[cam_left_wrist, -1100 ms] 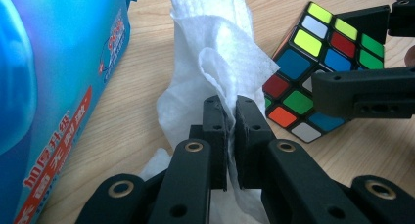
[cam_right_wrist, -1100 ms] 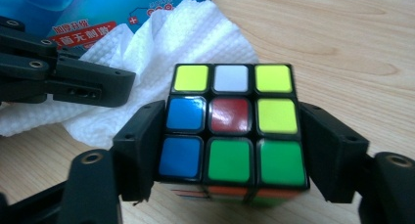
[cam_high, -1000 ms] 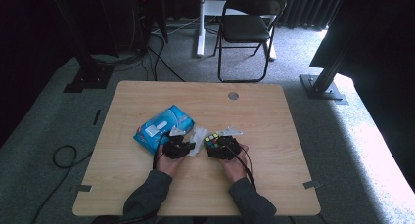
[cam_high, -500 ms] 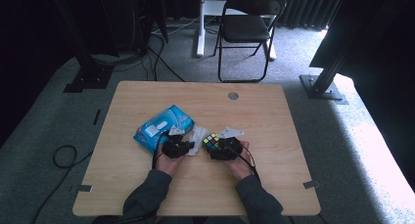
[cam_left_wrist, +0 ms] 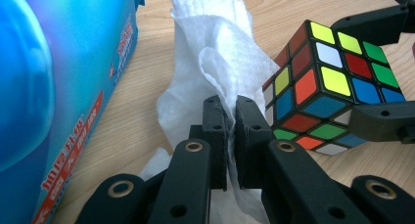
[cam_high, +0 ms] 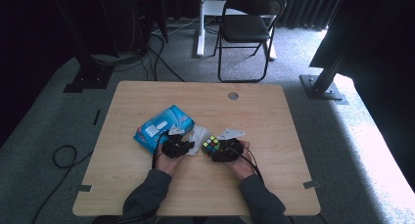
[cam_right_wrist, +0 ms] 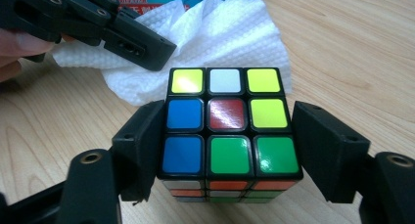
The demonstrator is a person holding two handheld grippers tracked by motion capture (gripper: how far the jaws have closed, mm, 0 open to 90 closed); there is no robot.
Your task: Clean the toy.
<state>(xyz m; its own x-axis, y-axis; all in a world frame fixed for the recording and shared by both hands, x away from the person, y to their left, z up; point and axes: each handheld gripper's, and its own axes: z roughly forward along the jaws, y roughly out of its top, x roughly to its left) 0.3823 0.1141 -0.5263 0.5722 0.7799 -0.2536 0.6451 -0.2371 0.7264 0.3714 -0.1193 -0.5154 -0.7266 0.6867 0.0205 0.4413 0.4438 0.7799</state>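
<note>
You have the wipe out of the blue pack (cam_high: 164, 128) and ready, but the cleaning itself looks barely begun. Your left gripper (cam_left_wrist: 231, 104) is clamped tight on a fold of the white wipe (cam_left_wrist: 205, 77), which lies crumpled on the table (cam_high: 274, 116) just beside the pack, on the side facing your right hand. The puzzle cube (cam_right_wrist: 225, 116) sits one step further from the pack, touching the wipe's far edge or very close to it. Your right gripper (cam_right_wrist: 227, 131) straddles the cube. Its jaws have just been opening, so one pad rests against a side of the cube while the other seems to stand just clear, and the hold looks slack rather than firm. As I judge it, what is left is to firm up that hold, bring the wipe across the cube's faces, then set both down.
</note>
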